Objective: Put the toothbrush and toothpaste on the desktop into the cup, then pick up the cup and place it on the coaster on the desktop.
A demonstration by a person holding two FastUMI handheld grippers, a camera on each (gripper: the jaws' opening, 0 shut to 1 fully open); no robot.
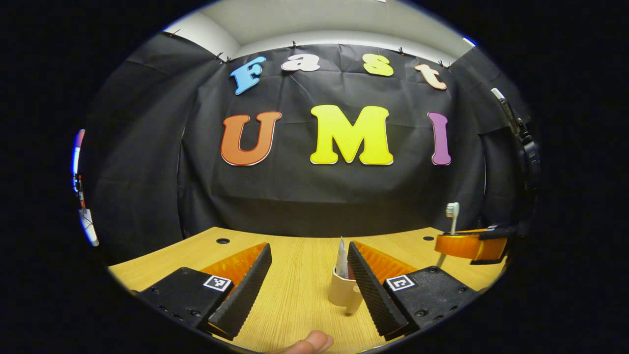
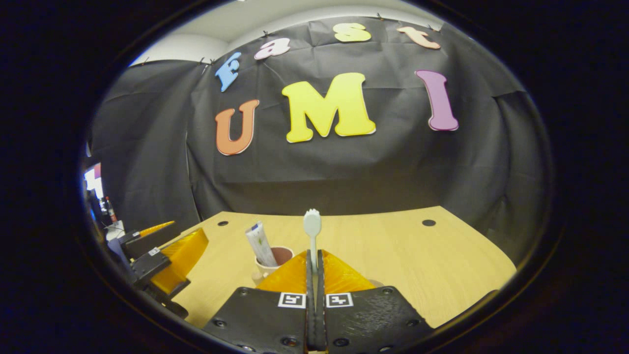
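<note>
A beige cup [image 1: 340, 291] stands on the wooden desk [image 1: 295, 295], with the toothpaste tube [image 1: 342, 259] upright inside it. My left gripper [image 1: 309, 248] is open; the cup sits between its fingers, close against the right-hand one and partly hidden by it. In the right gripper view, my right gripper [image 2: 314, 254] is shut on the white toothbrush [image 2: 312, 226], whose bristle head points up. The cup [image 2: 273, 263] with the toothpaste [image 2: 259, 243] lies just left of and below the right gripper's fingers. From the left gripper view, the right gripper [image 1: 469, 246] with the toothbrush [image 1: 452, 214] shows at the far right.
The desk [image 2: 417, 265] has small round cable holes [image 1: 222, 241] [image 2: 428, 222] near its back edge. The left gripper [image 2: 169, 260] shows at the left of the right gripper view. A person's fingertip [image 1: 310, 343] shows at the bottom of the left gripper view.
</note>
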